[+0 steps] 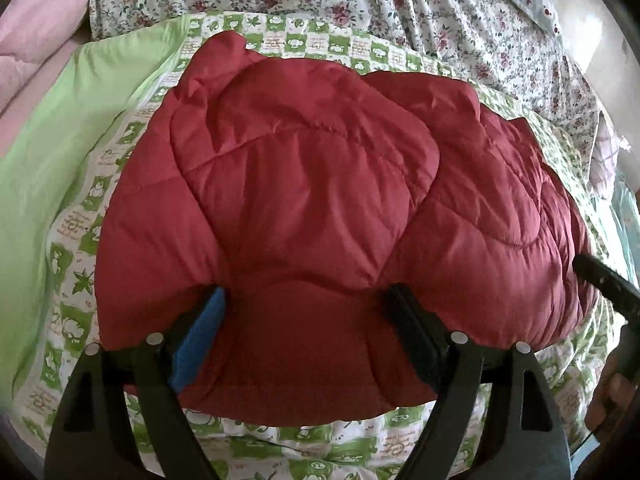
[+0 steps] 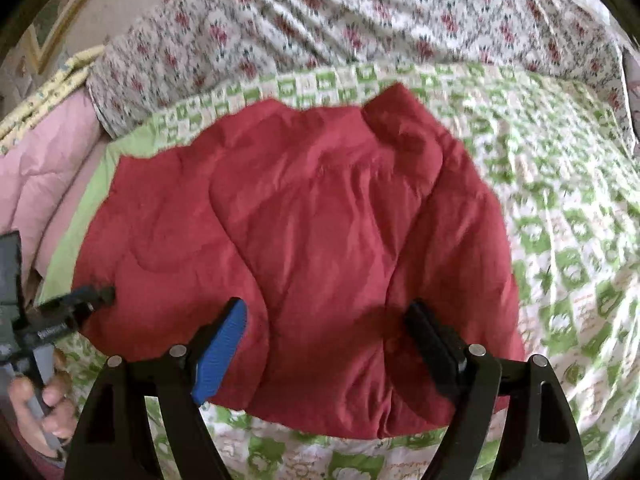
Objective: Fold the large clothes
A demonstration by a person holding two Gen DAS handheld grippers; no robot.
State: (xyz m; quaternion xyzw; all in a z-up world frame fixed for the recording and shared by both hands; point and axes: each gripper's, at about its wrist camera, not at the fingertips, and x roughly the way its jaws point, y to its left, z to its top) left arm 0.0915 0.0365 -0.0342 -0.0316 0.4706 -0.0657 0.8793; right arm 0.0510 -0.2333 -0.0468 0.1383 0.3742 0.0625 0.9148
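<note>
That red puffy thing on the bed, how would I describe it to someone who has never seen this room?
Start at the bed's green-and-white checked sheet, which lies in front of a floral-print cover. In the sheet's middle lies a dark red quilted padded jacket, folded into a bulky mound. It is the only plain red, puffy, stitched thing there; every fabric around it is pale or patterned.

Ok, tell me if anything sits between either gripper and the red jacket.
Nothing visible does. The left gripper is open with the red quilted jacket directly between its fingers, at the near edge. The right gripper is also open over the jacket's near edge. Only the green patterned bedspread lies around the jacket.
</note>
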